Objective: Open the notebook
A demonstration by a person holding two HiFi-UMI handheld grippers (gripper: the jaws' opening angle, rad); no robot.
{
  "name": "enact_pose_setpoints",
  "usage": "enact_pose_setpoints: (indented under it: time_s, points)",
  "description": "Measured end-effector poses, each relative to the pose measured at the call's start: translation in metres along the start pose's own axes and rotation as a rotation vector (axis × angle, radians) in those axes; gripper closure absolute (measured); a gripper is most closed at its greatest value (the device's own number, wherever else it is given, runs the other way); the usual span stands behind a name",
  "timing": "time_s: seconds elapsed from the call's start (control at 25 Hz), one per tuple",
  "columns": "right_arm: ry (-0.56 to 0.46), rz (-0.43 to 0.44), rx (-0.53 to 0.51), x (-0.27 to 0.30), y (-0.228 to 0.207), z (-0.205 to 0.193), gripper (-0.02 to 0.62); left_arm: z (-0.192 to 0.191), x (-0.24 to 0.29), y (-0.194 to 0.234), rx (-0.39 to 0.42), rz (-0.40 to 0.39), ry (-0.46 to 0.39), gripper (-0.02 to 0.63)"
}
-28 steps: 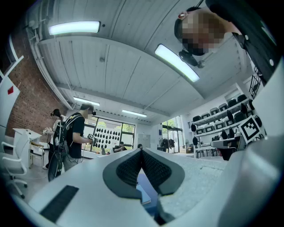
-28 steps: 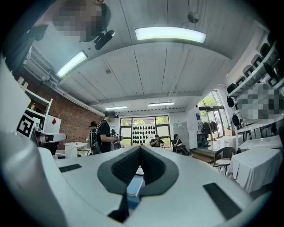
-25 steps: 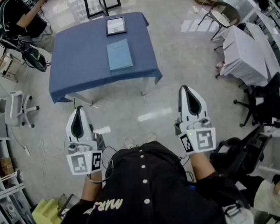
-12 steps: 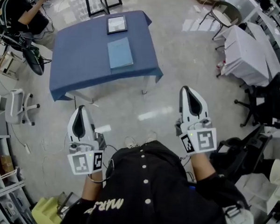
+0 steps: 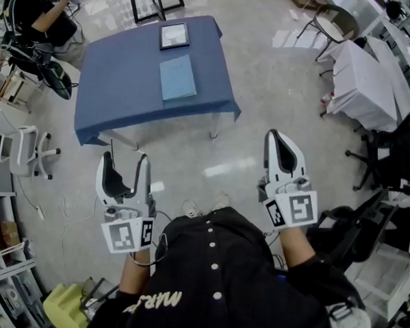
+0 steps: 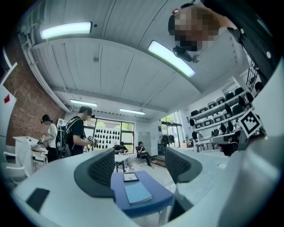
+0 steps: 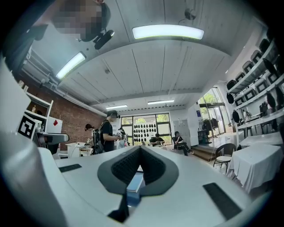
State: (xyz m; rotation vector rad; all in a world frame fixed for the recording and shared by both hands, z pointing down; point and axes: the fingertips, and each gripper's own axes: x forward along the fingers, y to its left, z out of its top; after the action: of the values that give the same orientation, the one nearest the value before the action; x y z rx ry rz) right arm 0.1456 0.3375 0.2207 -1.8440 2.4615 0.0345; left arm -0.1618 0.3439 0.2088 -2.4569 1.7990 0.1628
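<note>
Closed notebook (image 5: 177,77) on blue-draped table (image 5: 119,97), well ahead of both grippers, left gripper (image 5: 125,161) jaws just spread wide, empty, right gripper (image 5: 278,136) jaws pressed together, empty, glossy floor (image 5: 277,95)

The right tool (image 7: 140,153) points level into a large room, its jaws closed together so that the dark ribbed pads meet at the tips. Through the narrow slit left lower down between the pads shows a light blue sliver of the notebook (image 7: 135,181) lying on the blue worktop (image 7: 131,198), well beyond the tool. Farther off, a person (image 7: 108,131) in dark clothes stands left of the tool's tips, and a chair (image 7: 224,156) and a white-draped table (image 7: 257,165) stand to its right.
</note>
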Motion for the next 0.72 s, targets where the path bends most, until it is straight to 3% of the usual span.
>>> enact_pose_setpoints:
  time_s: [0.16, 0.4, 0.72]
  points:
    - [-0.007, 0.015, 0.014, 0.0, -0.011, -0.003, 0.592, -0.009, 0.006, -0.011, 0.017, 0.012, 0.043, 0.25]
    - [-0.04, 0.063, 0.034, -0.002, -0.031, -0.01, 0.591, -0.012, 0.009, -0.036, 0.039, 0.045, 0.033, 0.252]
    - [-0.029, 0.059, 0.044, 0.018, -0.05, -0.022, 0.589, -0.022, 0.036, -0.04, 0.054, 0.044, 0.039, 0.252]
